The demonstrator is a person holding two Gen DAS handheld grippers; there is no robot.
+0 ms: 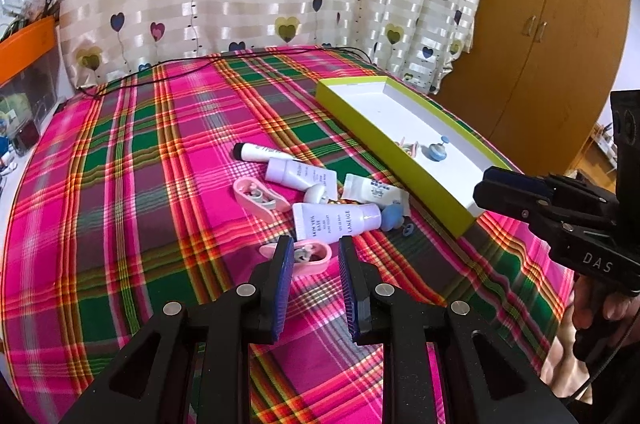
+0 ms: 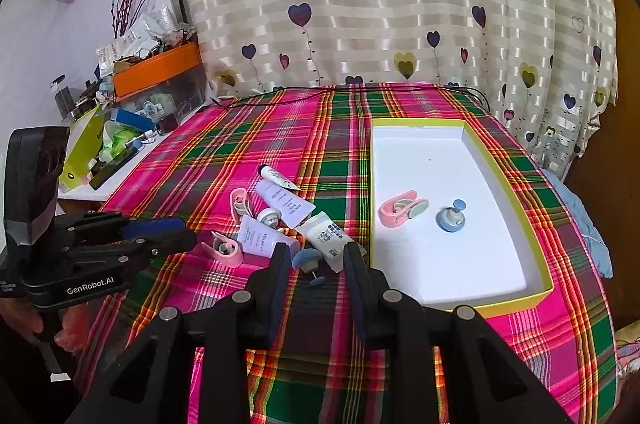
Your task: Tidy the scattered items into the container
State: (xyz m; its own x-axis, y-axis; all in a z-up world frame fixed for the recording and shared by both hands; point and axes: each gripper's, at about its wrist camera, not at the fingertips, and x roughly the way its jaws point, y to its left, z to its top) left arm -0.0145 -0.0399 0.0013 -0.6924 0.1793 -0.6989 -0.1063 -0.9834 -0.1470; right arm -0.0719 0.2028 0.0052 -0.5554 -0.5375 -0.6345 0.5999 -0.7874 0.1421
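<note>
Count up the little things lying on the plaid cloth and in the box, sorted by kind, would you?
Tubes: 4
Pink clips: 3, one in the box
Round knobs: 3, one in the box
Total: 10

Black left gripper (image 1: 314, 248) (silver screws), blue-padded jaws

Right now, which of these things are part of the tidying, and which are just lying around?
Part of the job:
- green-edged box
- pink clip and blue knob, already inside
- purple tube
- white tube
- pink clip near the left gripper

Just lying about:
- black cable
- orange-lidded bin
- heart curtain
</note>
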